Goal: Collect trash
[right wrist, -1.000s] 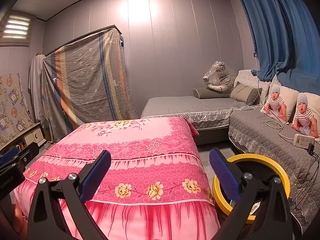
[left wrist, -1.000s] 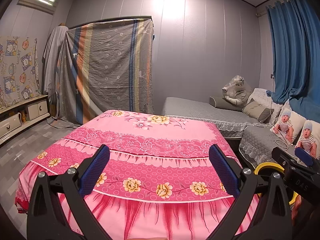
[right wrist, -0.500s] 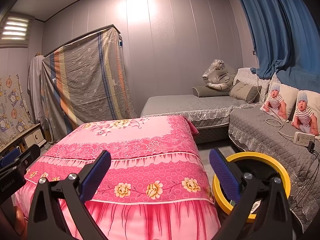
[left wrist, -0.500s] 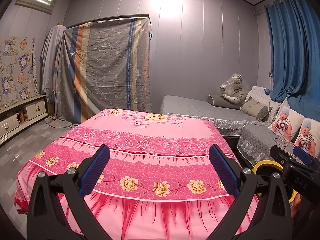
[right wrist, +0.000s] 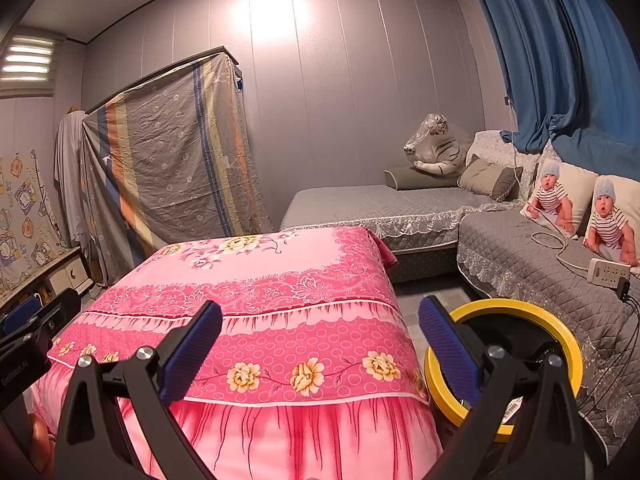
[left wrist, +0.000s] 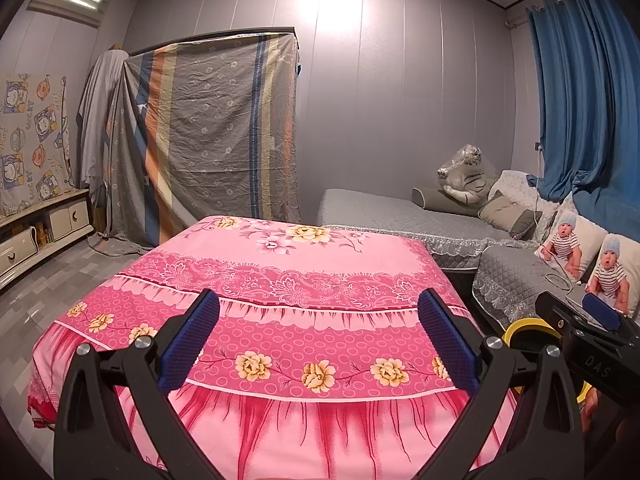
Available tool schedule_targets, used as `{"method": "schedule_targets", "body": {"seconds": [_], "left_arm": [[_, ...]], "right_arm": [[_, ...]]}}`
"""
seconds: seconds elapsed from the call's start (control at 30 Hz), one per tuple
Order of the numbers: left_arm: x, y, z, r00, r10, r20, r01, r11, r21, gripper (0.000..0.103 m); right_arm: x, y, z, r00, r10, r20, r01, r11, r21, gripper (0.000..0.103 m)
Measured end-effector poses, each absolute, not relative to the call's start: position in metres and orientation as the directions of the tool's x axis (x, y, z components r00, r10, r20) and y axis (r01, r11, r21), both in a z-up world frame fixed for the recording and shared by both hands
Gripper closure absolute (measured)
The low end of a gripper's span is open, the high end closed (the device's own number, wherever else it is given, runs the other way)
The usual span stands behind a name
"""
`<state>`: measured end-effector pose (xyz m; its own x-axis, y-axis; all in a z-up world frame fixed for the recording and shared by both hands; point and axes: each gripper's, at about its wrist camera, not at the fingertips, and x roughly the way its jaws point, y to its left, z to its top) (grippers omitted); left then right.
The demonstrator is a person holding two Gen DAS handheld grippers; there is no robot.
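Both empty and spread wide, left gripper (left wrist: 318,336) and right gripper (right wrist: 320,338) poised over bare pink bench (right wrist: 280,280), bin (right wrist: 560,344) ready at 4 o'clock for trash.

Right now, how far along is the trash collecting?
Done: cannot tell; the pink floral cloth shows no trash on top. In hand: nothing, the left tool and right tool are both open and empty. Left: unclear; the yellow-rimmed bin beside the table holds something, mostly hidden.
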<state>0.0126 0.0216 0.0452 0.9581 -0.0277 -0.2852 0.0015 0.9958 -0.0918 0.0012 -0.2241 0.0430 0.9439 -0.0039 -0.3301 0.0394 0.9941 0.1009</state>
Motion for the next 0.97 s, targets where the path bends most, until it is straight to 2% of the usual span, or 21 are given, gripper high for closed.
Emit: {"method": "schedule_targets", "body": {"seconds": [0.97], "left_arm": [[0.0134,0.0167,0.0415,0.956,-0.051,-0.288,0.027,0.996,-0.086,0.008]], "right_arm": [[0.0023,-0.2255,0.0436,0.941,0.000,-0.339,0.039,0.993,0.109,0.008]]}}
